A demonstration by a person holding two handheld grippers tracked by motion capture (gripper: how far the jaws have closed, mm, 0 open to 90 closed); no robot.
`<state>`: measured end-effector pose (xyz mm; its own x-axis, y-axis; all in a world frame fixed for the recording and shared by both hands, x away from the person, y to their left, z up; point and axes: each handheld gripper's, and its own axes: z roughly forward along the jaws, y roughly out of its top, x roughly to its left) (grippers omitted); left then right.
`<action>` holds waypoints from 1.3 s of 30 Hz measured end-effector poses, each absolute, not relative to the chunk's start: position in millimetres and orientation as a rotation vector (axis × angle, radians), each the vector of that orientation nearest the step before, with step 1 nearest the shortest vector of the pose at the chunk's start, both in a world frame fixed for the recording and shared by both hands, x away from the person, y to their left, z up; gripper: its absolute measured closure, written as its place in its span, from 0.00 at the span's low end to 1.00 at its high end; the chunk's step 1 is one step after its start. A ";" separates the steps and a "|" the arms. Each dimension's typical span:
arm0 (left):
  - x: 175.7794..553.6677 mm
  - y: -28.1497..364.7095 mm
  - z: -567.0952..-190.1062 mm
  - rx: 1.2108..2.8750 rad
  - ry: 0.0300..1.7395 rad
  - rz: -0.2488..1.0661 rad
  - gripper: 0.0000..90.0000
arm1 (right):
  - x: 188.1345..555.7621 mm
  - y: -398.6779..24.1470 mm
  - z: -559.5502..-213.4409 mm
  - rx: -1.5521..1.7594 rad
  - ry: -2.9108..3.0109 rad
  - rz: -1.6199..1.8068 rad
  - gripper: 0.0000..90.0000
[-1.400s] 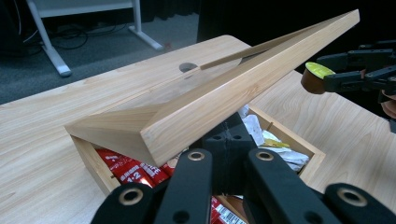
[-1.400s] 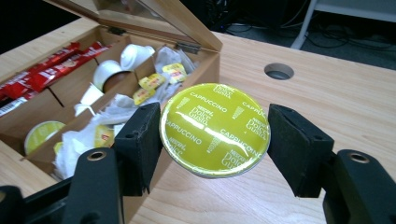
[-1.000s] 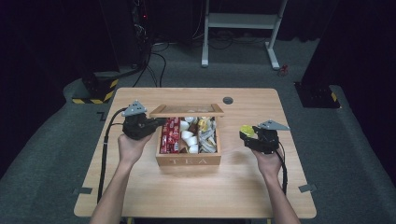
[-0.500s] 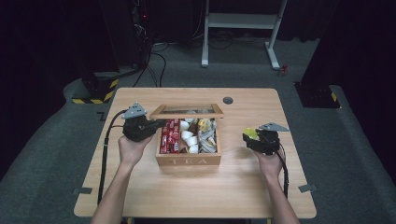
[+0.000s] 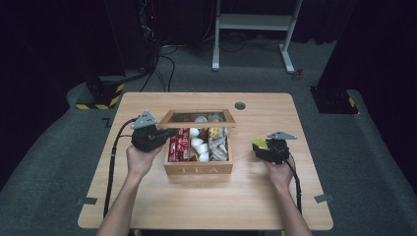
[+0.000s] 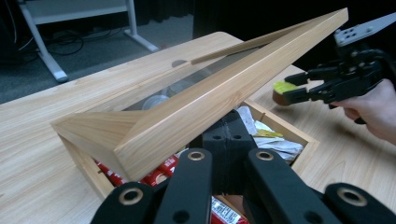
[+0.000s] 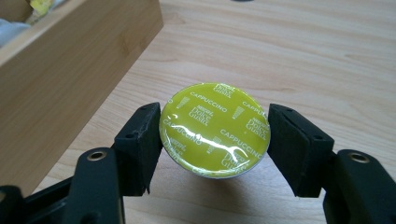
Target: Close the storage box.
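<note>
Two grippers flank a wooden tea box [image 5: 198, 169] in the high view: the left gripper [image 5: 162, 135] reaches to its raised glass-paned lid [image 5: 196, 118], probably propping it open, while the right gripper [image 5: 259, 146] sits well right of the box over the table [image 5: 206, 206]. In the left gripper view, the jaws sit under the lid's frame [image 6: 196, 112]; whether they pinch it I cannot tell. In the right gripper view, the jaws clamp a yellow-green cappuccino capsule [image 7: 215, 128] just above the tabletop beside the box wall [image 7: 70, 70], seemingly taken out.
</note>
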<state>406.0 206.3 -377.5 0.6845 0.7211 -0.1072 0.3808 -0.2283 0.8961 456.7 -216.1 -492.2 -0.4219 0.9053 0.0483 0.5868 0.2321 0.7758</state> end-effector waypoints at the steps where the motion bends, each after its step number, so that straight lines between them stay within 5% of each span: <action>1: 405.7 205.8 -378.3 1.843 0.867 0.406 1.00 | 457.6 -215.4 -494.0 1.374 2.102 1.037 0.41; 39: 403.9 204.0 -382.6 1.825 0.853 0.391 1.00 | 456.1 -217.9 -492.6 1.374 2.122 1.024 0.34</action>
<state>403.9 204.0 -382.6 0.6943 0.7095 -0.1205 0.3720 -0.2105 0.9040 456.1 -217.9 -492.6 -0.4294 0.9018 0.0490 0.5997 0.2442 0.7621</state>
